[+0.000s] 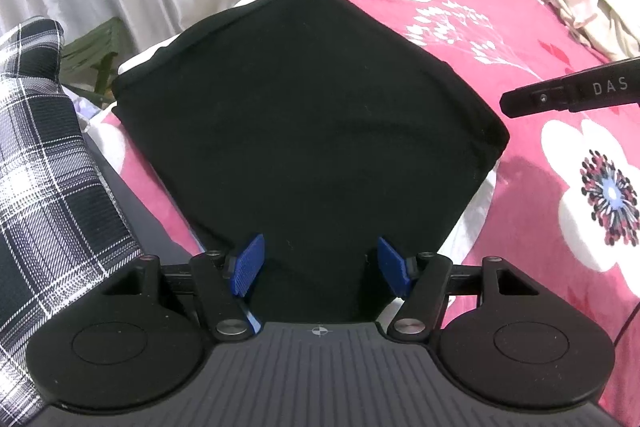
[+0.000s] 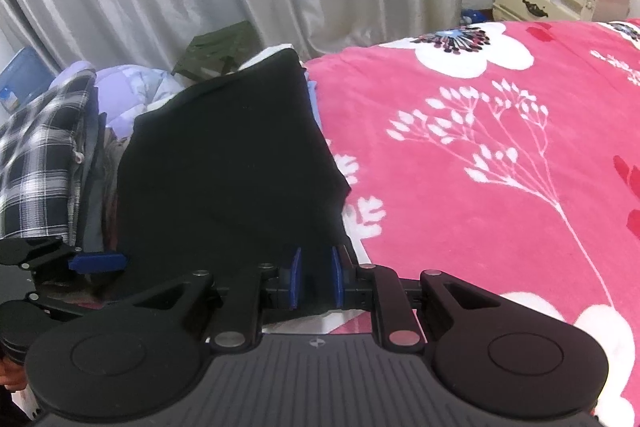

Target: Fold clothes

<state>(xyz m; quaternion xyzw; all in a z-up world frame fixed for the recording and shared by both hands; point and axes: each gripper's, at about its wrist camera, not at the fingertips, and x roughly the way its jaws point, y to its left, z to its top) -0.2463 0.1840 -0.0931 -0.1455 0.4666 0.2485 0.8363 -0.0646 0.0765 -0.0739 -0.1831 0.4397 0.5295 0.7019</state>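
Lying folded on the pink floral blanket (image 1: 520,39), the black garment (image 1: 296,115) could slip crooked, I judge: the left gripper (image 1: 320,267) is spread, the right gripper (image 2: 316,277) pinches only its near edge. Only the left view shows the beige clothes (image 1: 576,7).

Folded black garment (image 2: 228,163) lies at the left edge of the bed (image 2: 500,155), over its pink floral cover. Right hand-held gripper (image 2: 316,277) above the garment's near corner, blue pads (image 2: 295,277) narrowly apart. Plaid cloth (image 2: 38,163) left of garment.
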